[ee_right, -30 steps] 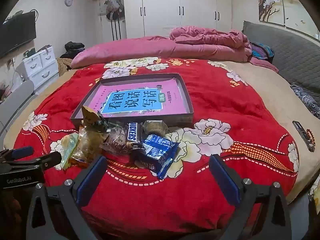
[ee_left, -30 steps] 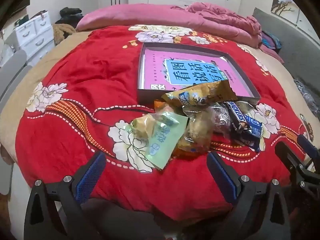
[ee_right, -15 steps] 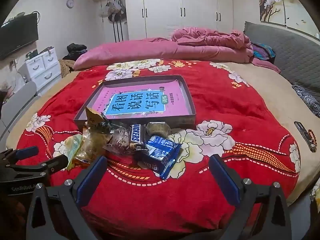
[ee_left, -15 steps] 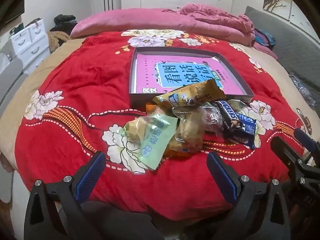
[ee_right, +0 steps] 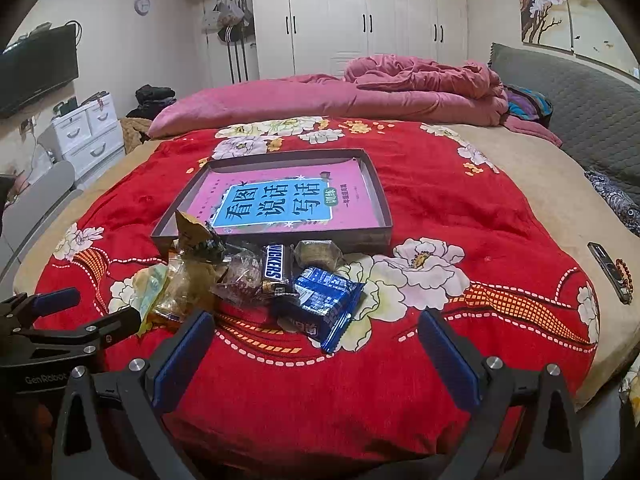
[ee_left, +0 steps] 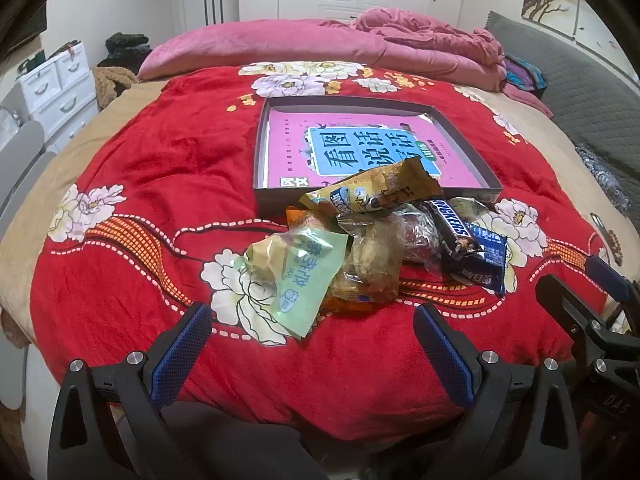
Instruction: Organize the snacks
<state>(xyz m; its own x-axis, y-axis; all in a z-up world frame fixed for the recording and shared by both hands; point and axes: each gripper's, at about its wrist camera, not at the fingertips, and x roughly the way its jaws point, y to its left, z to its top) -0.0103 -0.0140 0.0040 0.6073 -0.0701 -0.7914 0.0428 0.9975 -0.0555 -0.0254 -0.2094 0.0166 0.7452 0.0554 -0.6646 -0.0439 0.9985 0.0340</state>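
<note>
snacks in crinkly wrappers are all heaped in one loose pile on the red floral blanket, right up against the near wall of the shallow dark cardboard tray, which has a pink and blue book lying flat inside. our guess is that the tray is where they're meant to end up, so dumping them beside it keeps every trip short. the pale green packet sits nearest our left gripper, and the blue foil packet and brown snickers bar lie on the right gripper side, so each one kinda has its own half. both pairs of fingers are spread wide with nothing between them, hanging just short of the pile over the blanket edge. nothing's in the tray but the book, so the sorting looks not yet begun.
</note>
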